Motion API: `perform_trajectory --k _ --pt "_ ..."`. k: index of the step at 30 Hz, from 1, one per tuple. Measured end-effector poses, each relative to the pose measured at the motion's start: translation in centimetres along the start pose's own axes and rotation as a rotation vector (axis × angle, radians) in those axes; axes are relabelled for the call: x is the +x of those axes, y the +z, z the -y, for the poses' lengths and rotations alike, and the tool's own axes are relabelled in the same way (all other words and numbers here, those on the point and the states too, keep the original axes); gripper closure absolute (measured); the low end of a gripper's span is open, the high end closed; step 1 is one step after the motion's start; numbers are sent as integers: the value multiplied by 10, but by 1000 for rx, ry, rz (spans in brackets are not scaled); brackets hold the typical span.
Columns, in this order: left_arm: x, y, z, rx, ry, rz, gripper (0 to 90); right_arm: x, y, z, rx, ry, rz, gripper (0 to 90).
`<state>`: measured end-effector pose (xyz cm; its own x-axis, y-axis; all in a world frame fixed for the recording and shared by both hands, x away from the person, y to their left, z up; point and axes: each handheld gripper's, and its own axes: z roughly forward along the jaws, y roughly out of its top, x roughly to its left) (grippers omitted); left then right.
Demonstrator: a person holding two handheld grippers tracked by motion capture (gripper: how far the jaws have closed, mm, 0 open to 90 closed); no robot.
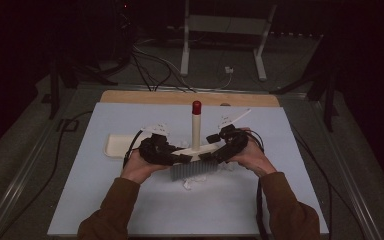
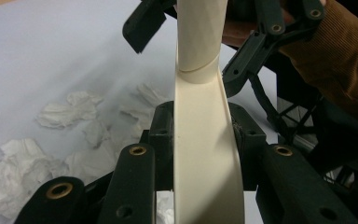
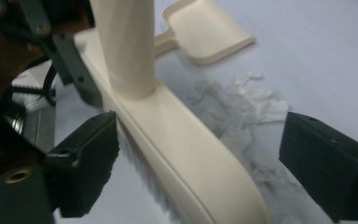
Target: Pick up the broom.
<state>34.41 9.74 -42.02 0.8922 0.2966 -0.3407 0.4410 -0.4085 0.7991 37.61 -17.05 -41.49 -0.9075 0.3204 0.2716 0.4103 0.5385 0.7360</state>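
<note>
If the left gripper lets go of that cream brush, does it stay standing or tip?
Probably tips. The brush carries a tall upright handle over a narrow head, so it looks top-heavy. Its grey bristles would likely flex and give a soft footing. The plastic body looks stiff and smooth, so the left gripper clamped on one end may slip while the right gripper stands open.

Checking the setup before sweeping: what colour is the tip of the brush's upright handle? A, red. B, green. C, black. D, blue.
A: in the high view the brush stands on its bristles, and its cream handle ends in a red tip.
</note>
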Motion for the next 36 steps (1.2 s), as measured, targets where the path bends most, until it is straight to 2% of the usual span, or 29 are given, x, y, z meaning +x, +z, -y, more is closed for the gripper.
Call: perform_trajectory --k 1,2,3,4,6,7,9,10,11,12,13,14,15,17,19,23,25,29,30,31,32,35,36 --pt "0 0 0 0 0 9 688 0 0 0 0 0 0 177" --pt "1 0 0 -1 1 16 688 1 0 1 10 -16 -24 239" --pt "1 0 0 -6 3 26 688 1 0 1 10 -16 -24 239" --pt "0 0 0 -8 7 36 688 1 1 2 21 -37 -78 314" --pt "0 2 0 -10 20 60 687 2 1 3 25 -50 -140 402" --pt "-1 3 0 -9 25 69 687 2 1 3 25 -50 -140 402" --pt "-1 4 1 1 35 79 687 2 1 4 44 -64 -201 496" --pt "-2 6 1 5 38 85 687 2 1 4 44 -64 -201 496" --pt "-2 7 1 13 45 91 686 2 1 5 59 -83 -231 523" --pt "-2 8 1 19 50 97 686 2 1 5 59 -83 -231 546" --pt "-3 8 2 17 52 104 685 3 1 6 64 -87 -238 558" --pt "-3 8 2 8 48 110 661 3 -1 9 53 -96 -269 616" --pt "-2 8 1 -2 47 109 661 3 -1 9 53 -96 -269 616" --pt "-2 5 1 -21 32 61 575 2 -5 11 23 -93 -303 675" --pt "-4 4 0 -49 20 5 534 2 -8 12 4 -89 -277 677" --pt "-7 2 -1 -85 27 -108 443 3 -9 9 -18 -68 -221 676" --pt "-8 0 -1 -104 10 -142 402 4 -9 7 -21 -60 -195 676" --pt "-14 -4 0 -136 26 -210 376 7 -9 5 -29 -49 -178 676" --pt "-14 -6 0 -148 25 -231 350 7 -9 5 -16 -48 -141 676" --pt "-14 -9 0 -164 11 -247 350 7 -9 5 -16 -48 -141 676" --pt "-14 -12 0 -176 -1 -270 266 5 -11 7 -15 -36 -104 676" --pt "-13 -20 2 -192 -19 -344 159 1 -15 10 -49 3 -57 676" --pt "-13 -22 4 -196 -23 -372 159 1 -15 10 -49 3 -57 676"
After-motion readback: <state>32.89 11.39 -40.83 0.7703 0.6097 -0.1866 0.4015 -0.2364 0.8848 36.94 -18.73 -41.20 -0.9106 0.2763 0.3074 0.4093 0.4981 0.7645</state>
